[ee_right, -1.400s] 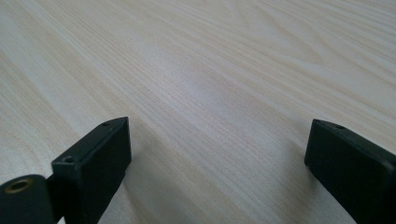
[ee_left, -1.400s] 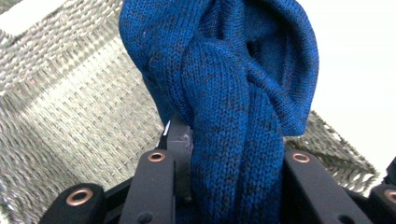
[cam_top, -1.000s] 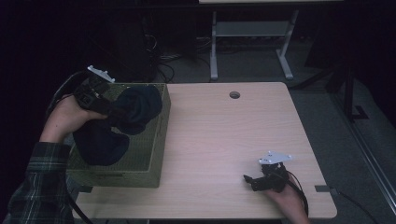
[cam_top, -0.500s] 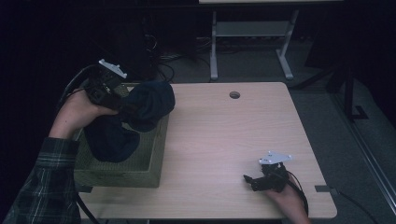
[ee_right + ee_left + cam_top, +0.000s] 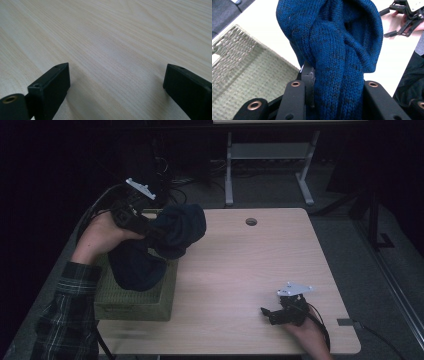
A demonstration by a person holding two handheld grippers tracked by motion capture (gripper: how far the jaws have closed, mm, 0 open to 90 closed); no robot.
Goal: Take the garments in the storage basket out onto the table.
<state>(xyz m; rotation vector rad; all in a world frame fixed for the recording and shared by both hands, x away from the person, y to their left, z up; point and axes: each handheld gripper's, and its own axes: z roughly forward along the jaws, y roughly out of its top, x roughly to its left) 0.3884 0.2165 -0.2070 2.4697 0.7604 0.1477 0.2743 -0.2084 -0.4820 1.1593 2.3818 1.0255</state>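
Observation:
A dark blue knitted garment [image 5: 170,235] hangs bunched from my left gripper [image 5: 150,231], lifted above the green woven basket [image 5: 135,302] at the table's left edge. In the left gripper view the blue knit [image 5: 337,50] is squeezed between the two black jaws, with the basket [image 5: 249,82] below at the left. Part of the cloth [image 5: 135,267] still droops into the basket. My right gripper [image 5: 267,314] rests on the table near the front right, jaws wide apart over bare wood [image 5: 112,62] with nothing between them.
The light wooden table [image 5: 250,265] has a round cable hole [image 5: 251,221] near its far edge. A metal stand [image 5: 270,160] and cables sit on the dark floor behind. The right hand and its gripper [image 5: 407,15] appear far off in the left gripper view.
My left gripper has lifted the blue garment up out of the basket and carried it rightward toward the table's middle. The right gripper has stayed put.

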